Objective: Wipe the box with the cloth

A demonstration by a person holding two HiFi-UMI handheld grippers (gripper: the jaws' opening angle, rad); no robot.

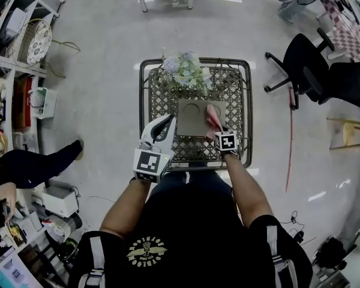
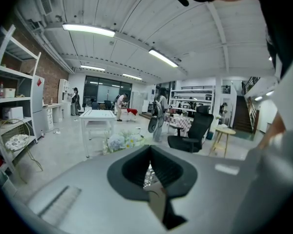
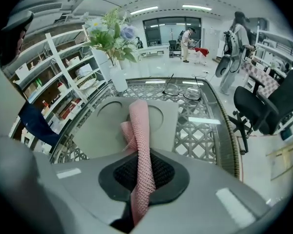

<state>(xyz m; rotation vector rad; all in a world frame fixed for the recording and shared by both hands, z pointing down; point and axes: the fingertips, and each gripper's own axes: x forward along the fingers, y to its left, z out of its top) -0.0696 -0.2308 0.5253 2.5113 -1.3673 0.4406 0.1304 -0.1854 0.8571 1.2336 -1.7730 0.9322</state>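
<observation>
Two tools are in the person's hands, and they are in different states. The right tool (image 3: 142, 168) has its jaws pressed together on a pink cloth (image 3: 139, 126). The cloth runs between the dark pads as a narrow folded band and comes out in front of them, where its free end lies bunched on the box (image 1: 192, 120). The left tool (image 2: 150, 172) has its jaws together and nothing is between them. In the head view it is just beside the left edge of the box and seems not to touch it. In its own view it points up toward the room and the ceiling.

The box is flat, grey-brown cardboard, with two round recesses in its top. The cloth lies over the right recess. The box is near the middle of a worktop (image 1: 247, 113) with a glass top over a metal lattice and a dark rim.

At the far edge of the worktop a bunch of pale flowers (image 1: 183, 71) stands in a white vase (image 3: 119, 78), close behind the box. A black office chair (image 1: 300, 65) stands on the floor to the right, well apart from the worktop. White shelves (image 1: 12, 53) with many small things are at the left.
</observation>
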